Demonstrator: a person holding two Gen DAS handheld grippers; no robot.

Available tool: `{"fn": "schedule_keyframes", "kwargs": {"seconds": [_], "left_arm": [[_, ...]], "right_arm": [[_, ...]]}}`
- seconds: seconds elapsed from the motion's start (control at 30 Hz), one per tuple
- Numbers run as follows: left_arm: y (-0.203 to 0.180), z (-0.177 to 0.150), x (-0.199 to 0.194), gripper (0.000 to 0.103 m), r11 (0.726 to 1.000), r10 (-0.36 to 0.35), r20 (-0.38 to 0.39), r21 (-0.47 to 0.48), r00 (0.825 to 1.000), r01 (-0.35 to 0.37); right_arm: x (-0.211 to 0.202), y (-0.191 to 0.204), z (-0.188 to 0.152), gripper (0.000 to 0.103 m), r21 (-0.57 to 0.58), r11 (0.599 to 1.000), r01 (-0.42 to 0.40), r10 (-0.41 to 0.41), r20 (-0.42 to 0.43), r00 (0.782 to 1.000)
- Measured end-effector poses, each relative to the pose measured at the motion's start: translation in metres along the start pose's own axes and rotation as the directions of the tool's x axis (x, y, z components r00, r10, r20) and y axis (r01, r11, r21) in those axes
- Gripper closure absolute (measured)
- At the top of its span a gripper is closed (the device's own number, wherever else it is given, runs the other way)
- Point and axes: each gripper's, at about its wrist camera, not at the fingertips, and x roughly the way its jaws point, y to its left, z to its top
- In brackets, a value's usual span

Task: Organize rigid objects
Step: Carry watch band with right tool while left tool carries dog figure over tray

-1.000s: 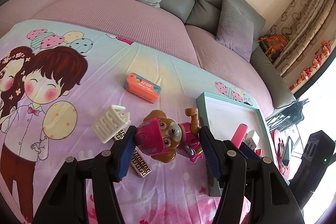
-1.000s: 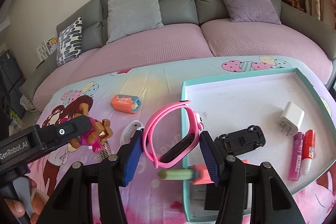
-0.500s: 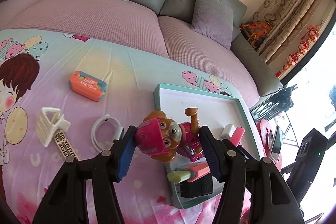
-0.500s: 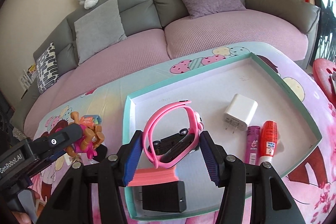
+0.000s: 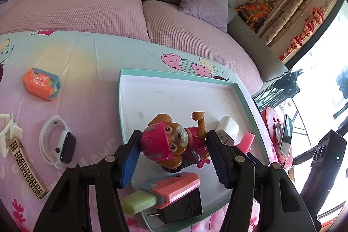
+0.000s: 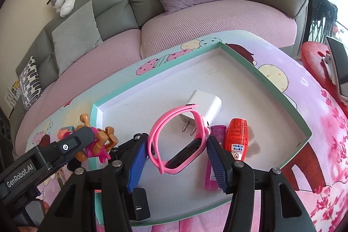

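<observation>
both toys (image 5: 171, 145) held above tray rim (image 5: 121, 105)

I am reading "GenRobot.AI" in white on the black body of my left gripper (image 6: 177, 146), at the near left. The pink cloth (image 5: 93, 123) near the white watch is showing "LOVE" in pale letters. The orange case (image 5: 41, 84) and red bottle (image 6: 237, 140) are carrying print too small to read.

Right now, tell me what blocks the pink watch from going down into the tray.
The white charger, purple lighter and red bottle lie in the tray under the pink watch; the far half is bare.
</observation>
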Motion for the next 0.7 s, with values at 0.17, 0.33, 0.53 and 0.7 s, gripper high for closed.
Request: {"fn": "schedule_keyframes", "kwargs": {"seconds": [0.17,0.33,0.53,0.7], "left_arm": [[0.001,0.001,0.008,0.041,1.0,0.004,-0.001,-0.005,1.0,-0.004],[0.0,-0.001,0.018,0.041,1.0,-0.01,-0.019,-0.007,1.0,0.01],[-0.002,-0.004,0.024,0.041,1.0,-0.006,-0.041,-0.003,0.999,0.006],[-0.002,-0.004,0.025,0.041,1.0,0.004,-0.047,-0.007,0.999,-0.004]], "right_arm": [[0.005,-0.002,0.0,0.045,-0.003,1.0,0.005,-0.005,-0.013,1.0],[0.009,-0.003,-0.001,0.045,-0.001,1.0,0.019,-0.019,-0.028,0.999],[0.011,-0.004,-0.002,0.045,0.005,0.999,0.031,-0.031,-0.035,0.999],[0.013,-0.004,-0.003,0.045,0.006,0.999,0.032,-0.032,-0.046,0.998]]}}
